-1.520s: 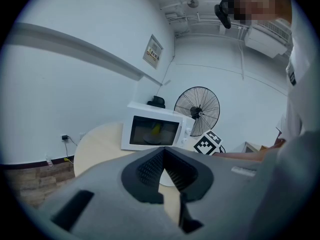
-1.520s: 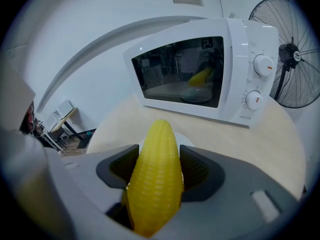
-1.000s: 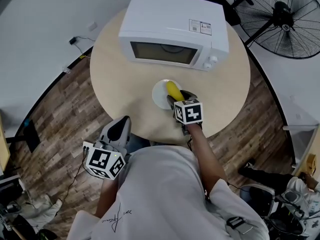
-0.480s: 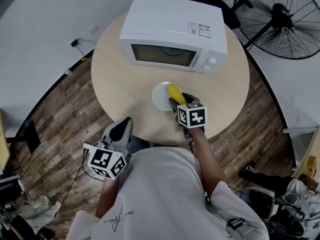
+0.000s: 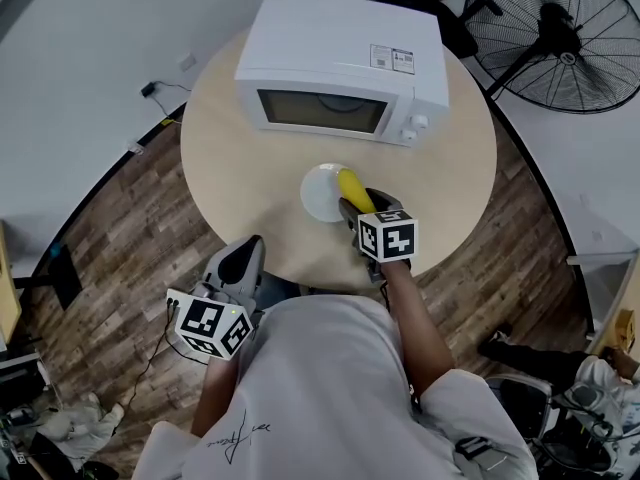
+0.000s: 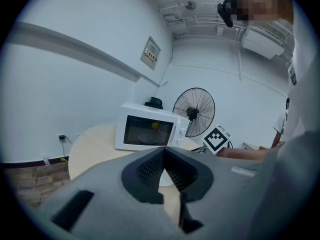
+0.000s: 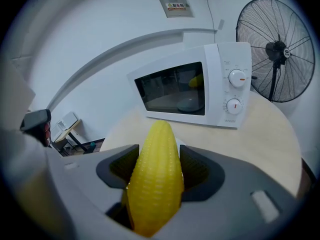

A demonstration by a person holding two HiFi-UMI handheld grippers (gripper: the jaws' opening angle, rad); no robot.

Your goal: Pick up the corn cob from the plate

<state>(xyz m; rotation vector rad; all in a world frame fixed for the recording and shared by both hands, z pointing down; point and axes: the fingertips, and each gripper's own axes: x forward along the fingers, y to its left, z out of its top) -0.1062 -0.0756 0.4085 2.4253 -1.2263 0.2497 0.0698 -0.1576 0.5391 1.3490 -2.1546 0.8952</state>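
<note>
The right gripper's (image 7: 159, 165) 2 jaws pinched the corn cob (image 7: 154, 184) by its sides, its tip pointing past them, over the plate's (image 5: 316, 194) right edge. The left gripper's (image 6: 163, 155) jaws were pressed together, empty, well apart from that plate.

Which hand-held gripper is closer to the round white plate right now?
Right. The right hand-held gripper is at the edge of the round white plate, clamped on the yellow corn cob; the left hand-held gripper is back beside the person, apart from it.
</note>
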